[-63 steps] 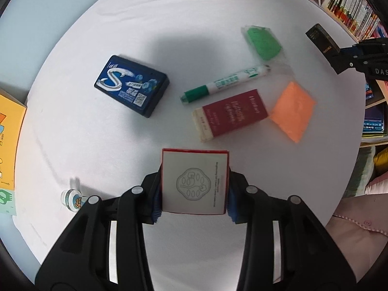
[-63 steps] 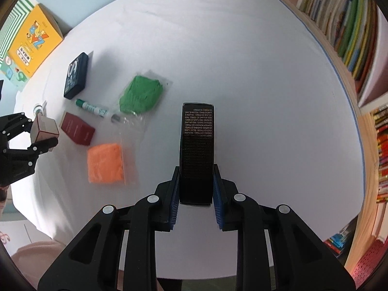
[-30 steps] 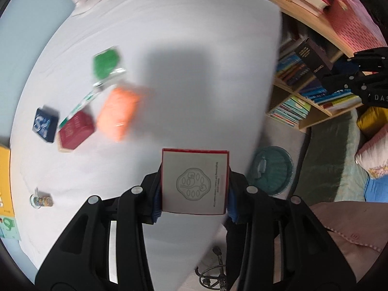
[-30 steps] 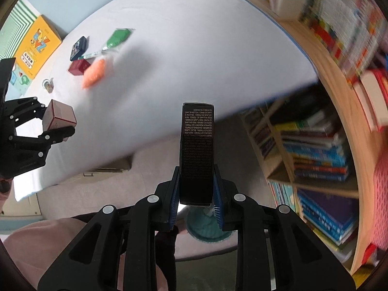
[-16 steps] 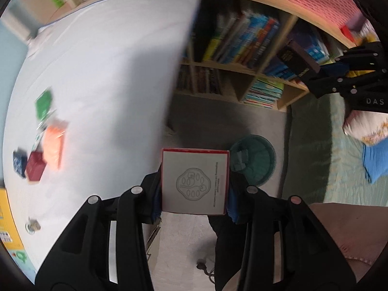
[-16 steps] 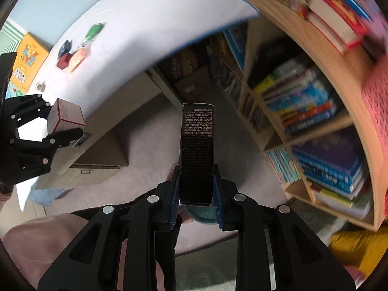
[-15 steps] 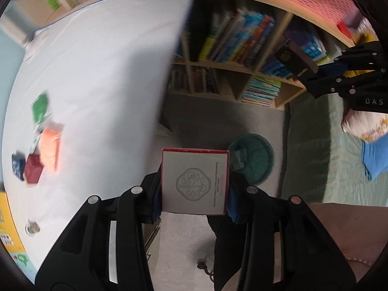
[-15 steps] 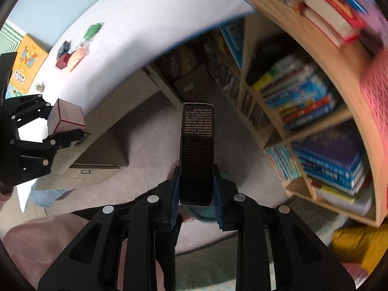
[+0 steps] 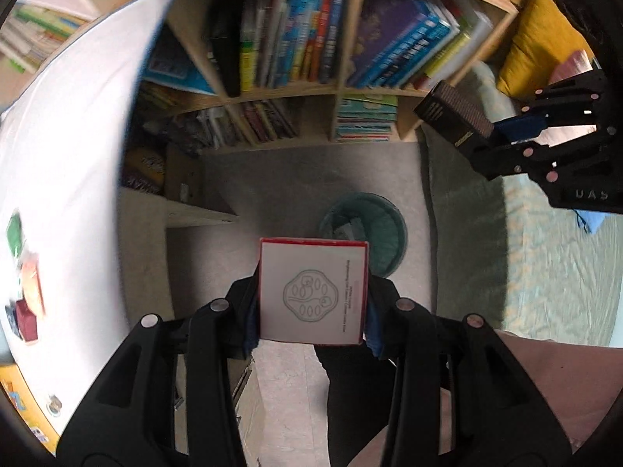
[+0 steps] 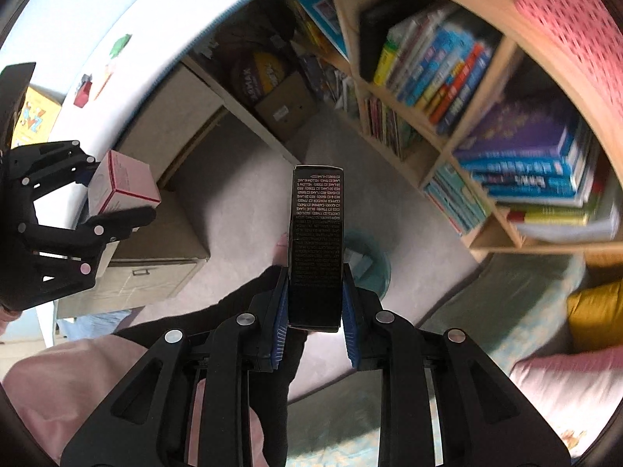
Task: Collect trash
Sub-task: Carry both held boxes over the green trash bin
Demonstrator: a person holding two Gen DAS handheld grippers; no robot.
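Note:
My left gripper point(image 9: 313, 303) is shut on a small white box with red edges point(image 9: 313, 292), held above the floor. A round teal waste bin point(image 9: 366, 229) stands on the grey floor just beyond that box, with scraps inside. My right gripper point(image 10: 315, 303) is shut on a tall black box with fine print point(image 10: 316, 245), and the teal bin point(image 10: 368, 264) shows right behind it. Each view catches the other gripper: the right one with the black box point(image 9: 453, 118) at the upper right, the left one with the pink-white box point(image 10: 122, 188) at the left.
A wooden bookshelf point(image 9: 331, 89) full of books runs behind the bin. The white table point(image 9: 66, 163) lies to the left with leftover items such as an orange packet point(image 9: 31, 284) and a dark red box point(image 9: 25, 321). Cardboard boxes point(image 10: 155, 268) sit under the table. A person's pink sleeve point(image 10: 97, 385) is below.
Both grippers have swung away from the white table and sunk over the floor, still holding their boxes. The teal bin has come in close beneath them.

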